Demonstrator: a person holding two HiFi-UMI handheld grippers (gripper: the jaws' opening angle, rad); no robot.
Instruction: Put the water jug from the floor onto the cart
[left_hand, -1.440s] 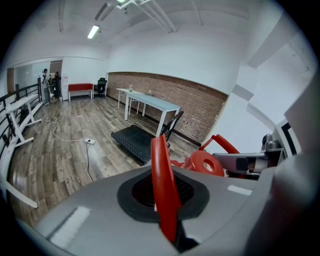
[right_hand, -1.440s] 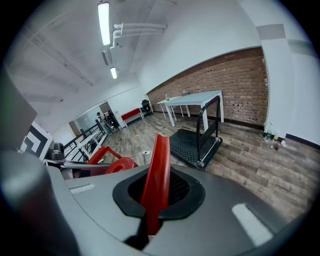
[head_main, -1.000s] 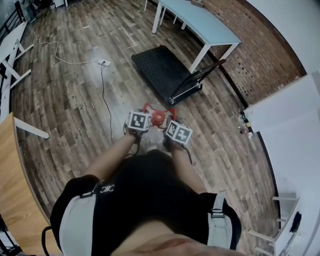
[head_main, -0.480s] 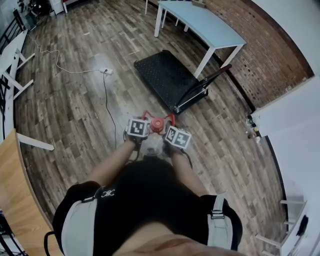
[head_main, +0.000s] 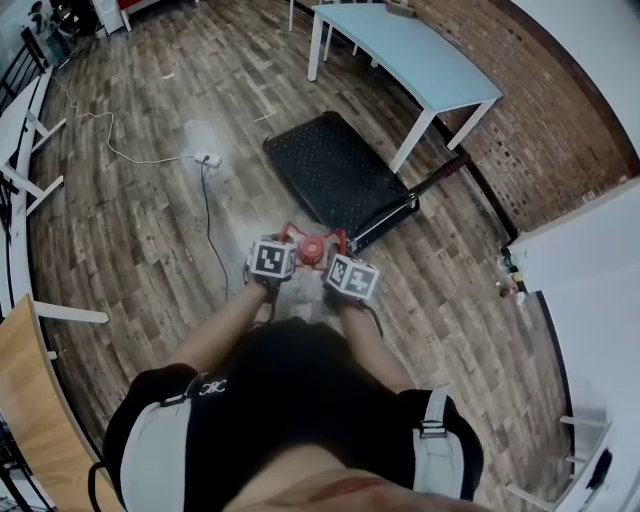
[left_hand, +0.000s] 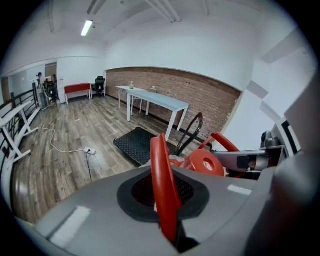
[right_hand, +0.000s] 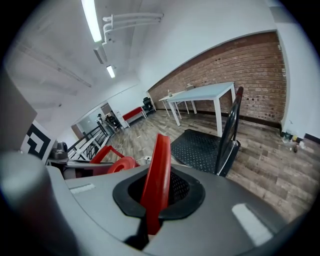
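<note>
Head view, steeply down: carrying the jug (head_main: 314, 243) low in front, apparently off the floor, red cap up. Clamped shut with the left gripper (head_main: 281, 250) on the left handle (left_hand: 162, 185) and with the right gripper (head_main: 341, 264) on the right handle (right_hand: 156, 180), each red loop pinched between the jaws. Ahead and slightly right along both pairs of jaws: cart (head_main: 335, 165), black deck bare, near but not yet under the jug. Long axis of the deck running away up-left, push bar (head_main: 445, 172) at the near right end, so closer to the right gripper. Probably best to come in left of the bar, then lower level with both hands together.
</note>
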